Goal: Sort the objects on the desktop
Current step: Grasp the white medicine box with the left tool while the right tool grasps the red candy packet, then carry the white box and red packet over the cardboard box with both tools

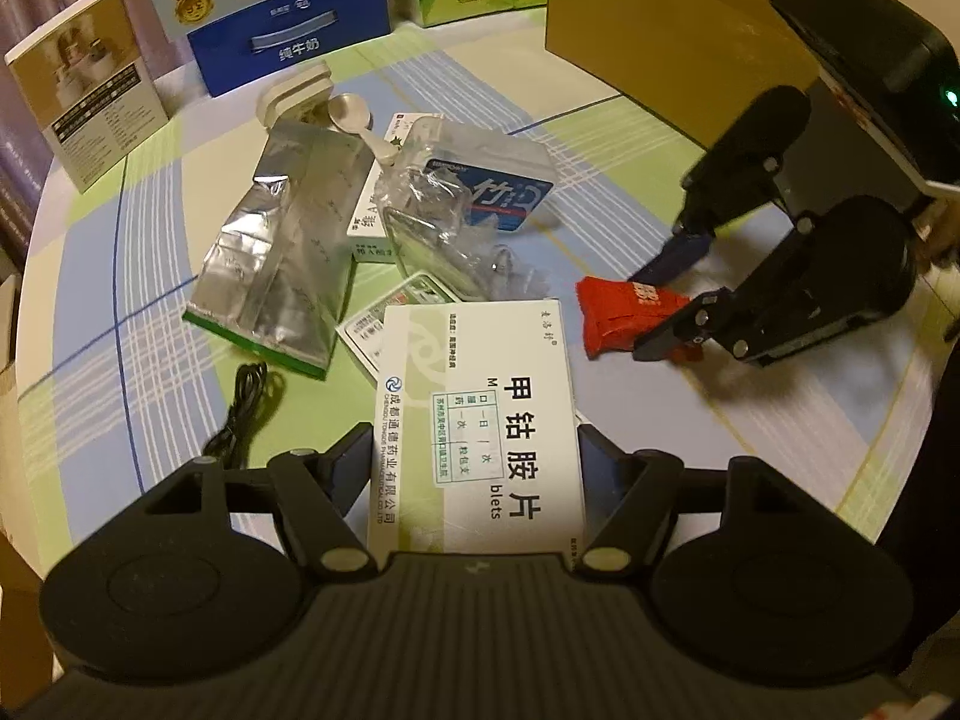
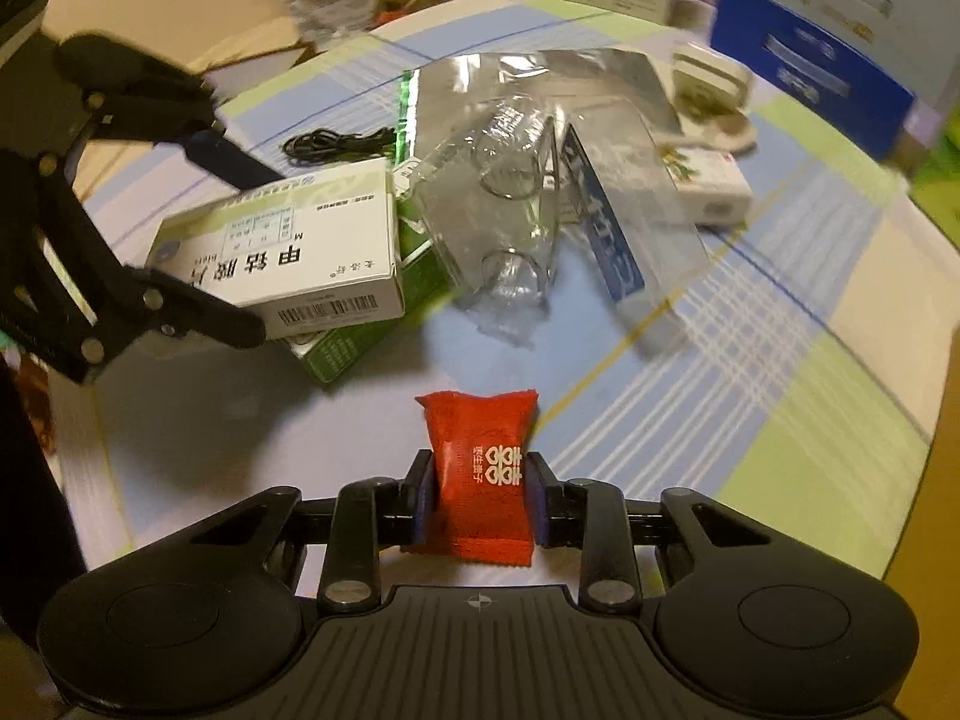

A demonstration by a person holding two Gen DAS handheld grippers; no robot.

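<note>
A small red candy packet [image 2: 480, 474] with white double-happiness characters sits clenched between the pads of my right gripper [image 2: 480, 501], held just above the round table [image 2: 780, 420], whose cloth is checked in blue, green and cream. From my left wrist view, the same packet [image 1: 624, 315] shows at the right, pinched by those fingers.

My left gripper [image 1: 474, 480] straddles a white and pale green medicine box [image 1: 480, 420] printed with large black Chinese characters. Its fingers sit at both sides of the box, though I cannot tell whether the pads actually press on it. The box rests tilted on a green carton [image 2: 360, 336].

Beyond it lie crumpled clear plastic packaging [image 1: 456, 210], a silver foil bag [image 1: 282, 252], a coiled black cable [image 1: 243, 414] and a white spoon [image 1: 354, 117]. A blue milk carton [image 1: 294, 39] and a brown cardboard box [image 1: 660, 30] stand at the table's far edge.
</note>
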